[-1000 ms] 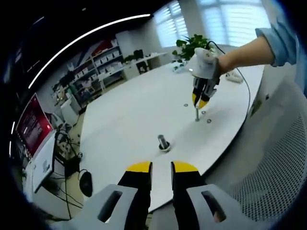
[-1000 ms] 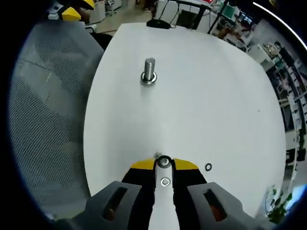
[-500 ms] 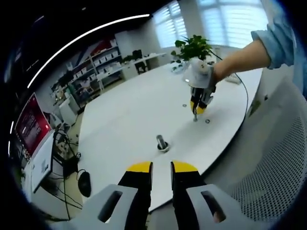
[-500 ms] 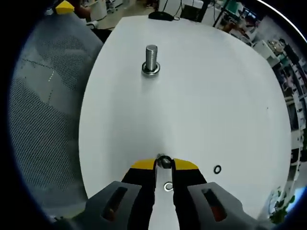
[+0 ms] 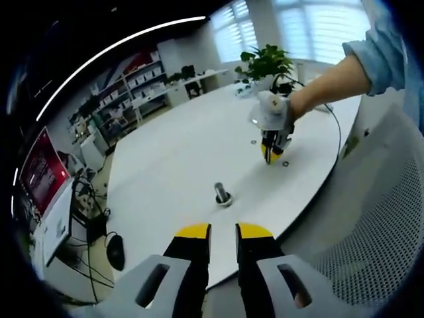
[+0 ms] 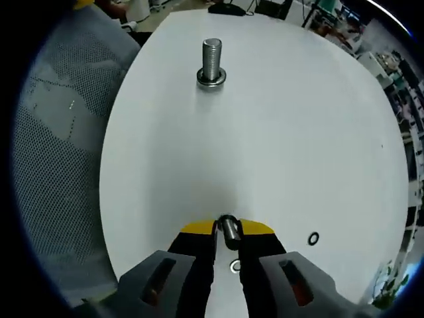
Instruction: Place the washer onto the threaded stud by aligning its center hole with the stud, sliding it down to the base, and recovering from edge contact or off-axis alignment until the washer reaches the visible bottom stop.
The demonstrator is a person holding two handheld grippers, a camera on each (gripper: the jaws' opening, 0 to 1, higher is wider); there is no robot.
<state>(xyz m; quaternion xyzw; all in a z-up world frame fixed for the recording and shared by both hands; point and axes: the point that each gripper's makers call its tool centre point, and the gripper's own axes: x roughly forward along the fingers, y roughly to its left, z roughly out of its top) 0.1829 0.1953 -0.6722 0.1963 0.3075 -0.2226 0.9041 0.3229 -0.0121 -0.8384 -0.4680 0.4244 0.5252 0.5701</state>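
In the right gripper view a thin grey stud (image 6: 228, 232) stands tilted between the tips of my right gripper (image 6: 227, 227). The jaws sit close on either side of it. I cannot tell whether a washer is pinched there. A small washer (image 6: 235, 266) lies on the white table low between the jaws. A thicker threaded stud (image 6: 211, 53) with a washer (image 6: 211, 79) at its base stands farther off. In the left gripper view a hand holds the right gripper (image 5: 271, 156) down at the table, beyond that thick stud (image 5: 222, 193). My left gripper (image 5: 223, 232) is open and holds nothing.
Loose washers (image 5: 254, 141) (image 6: 313, 238) lie on the round white table (image 5: 179, 165). A mesh chair back (image 5: 391, 232) stands at the table's near edge. Beyond the table are a potted plant (image 5: 265, 63), shelves and a red screen (image 5: 43, 172).
The right gripper has come down from above the thin stud, so the stud's top now stands between its jaws. The left gripper view has drawn back a little.
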